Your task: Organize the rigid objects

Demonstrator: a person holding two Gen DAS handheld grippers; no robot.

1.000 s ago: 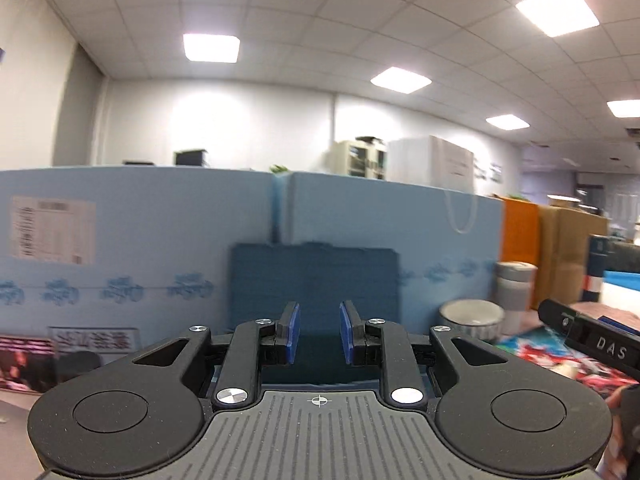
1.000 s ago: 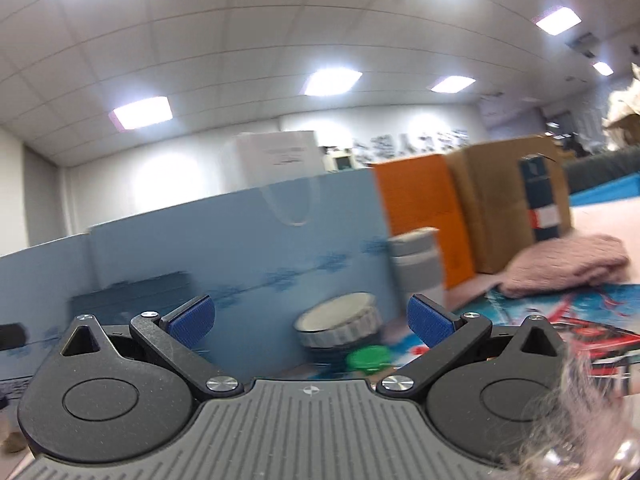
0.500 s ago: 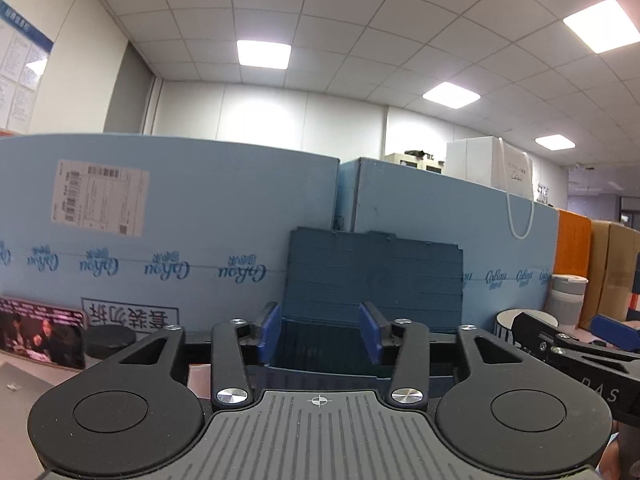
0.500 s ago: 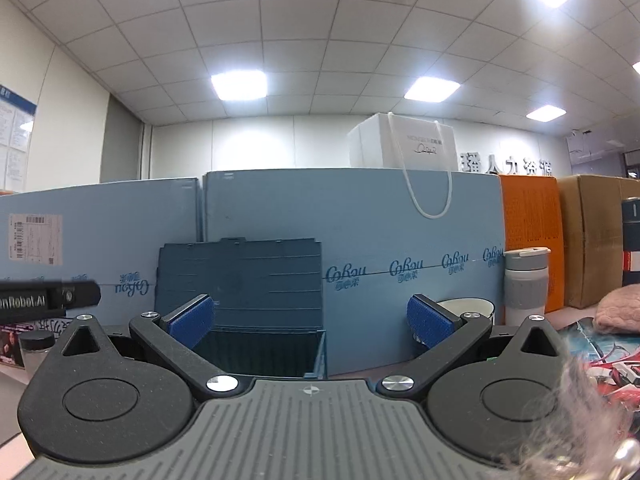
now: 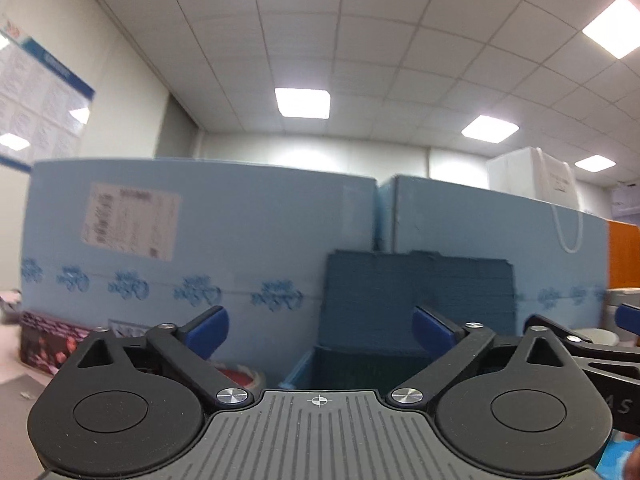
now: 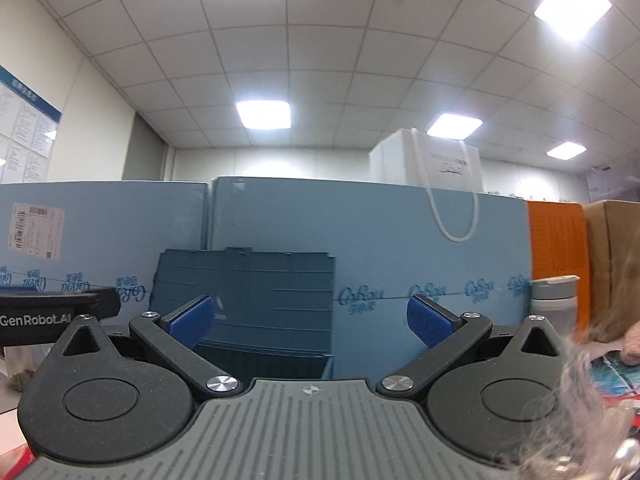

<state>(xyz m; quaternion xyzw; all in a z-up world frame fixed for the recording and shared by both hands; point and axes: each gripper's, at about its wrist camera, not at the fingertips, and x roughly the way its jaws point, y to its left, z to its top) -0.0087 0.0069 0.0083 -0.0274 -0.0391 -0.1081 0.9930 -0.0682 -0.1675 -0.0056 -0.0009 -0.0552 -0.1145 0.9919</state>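
Left view: left gripper [image 5: 320, 330] spread wide, just opened, nothing between blue pads; aimed level at one dark blue bin [image 5: 400, 320], lid propped at 12 o'clock against one light blue panel [image 5: 200, 240], likely ready for loading.
Right view: right gripper [image 6: 310, 320] wide open, empty; same bin [image 6: 256, 304] at 11 o'clock; one grey cup [image 6: 554, 304] at 3 o'clock, probably awaiting sorting.

Both grippers level, jaws wide
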